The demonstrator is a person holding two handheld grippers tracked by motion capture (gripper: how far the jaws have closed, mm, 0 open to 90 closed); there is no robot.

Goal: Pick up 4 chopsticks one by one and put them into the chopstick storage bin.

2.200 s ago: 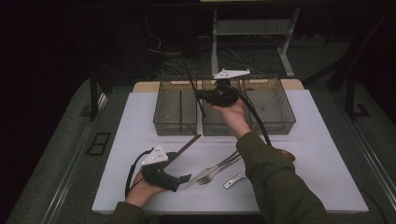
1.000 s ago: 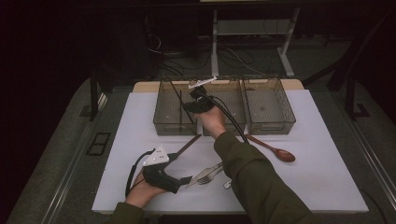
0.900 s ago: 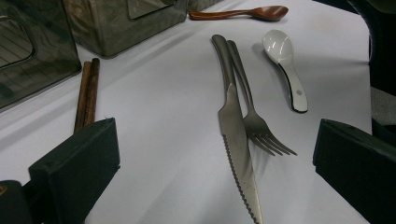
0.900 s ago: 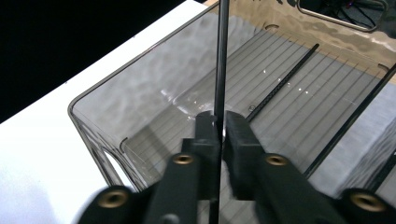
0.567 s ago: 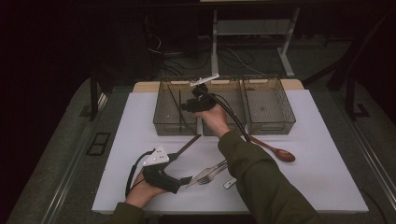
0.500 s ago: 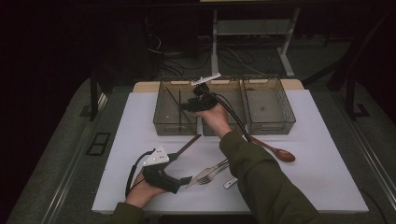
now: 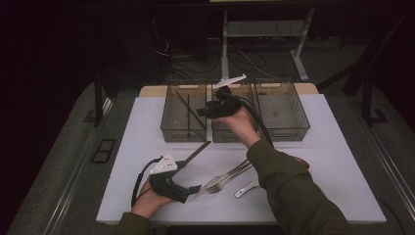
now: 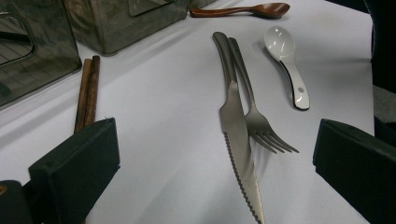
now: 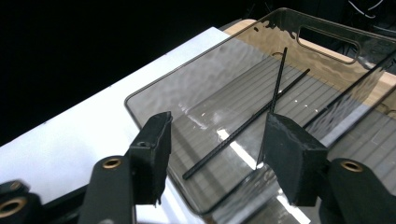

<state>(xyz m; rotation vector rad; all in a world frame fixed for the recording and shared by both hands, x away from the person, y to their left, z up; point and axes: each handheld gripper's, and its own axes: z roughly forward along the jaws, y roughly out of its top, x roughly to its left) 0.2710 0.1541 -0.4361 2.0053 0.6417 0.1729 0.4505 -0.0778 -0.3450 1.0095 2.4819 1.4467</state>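
Observation:
My right gripper [image 7: 205, 110] hovers over the inner edge of the left clear bin [image 7: 183, 133]. Its jaws have just been opening and nothing is between them [image 9: 218, 125]. A pair of thin black chopsticks [image 9: 243, 128] lies crossed on that bin's floor [image 7: 188, 108], below and beyond the fingertips. My left gripper [image 7: 195, 189] rests on the white mat at the front left, open and empty [image 8: 217, 129]. It faces a steel knife [image 8: 236, 140] and a fork [image 8: 254, 116] lying side by side [image 7: 227, 176].
Brown chopsticks [image 7: 195, 151] lie on the mat between the left gripper and the bins. A white spoon [image 7: 246, 187] and a wooden spoon [image 8: 243, 9] lie further right. A middle bin [image 7: 230, 134] and a right bin [image 7: 284, 110] stand at the back.
The right gripper has opened, lifted and drawn back to the right from inside the left bin. The black chopsticks stay on the bin floor. The left hand has kept still.

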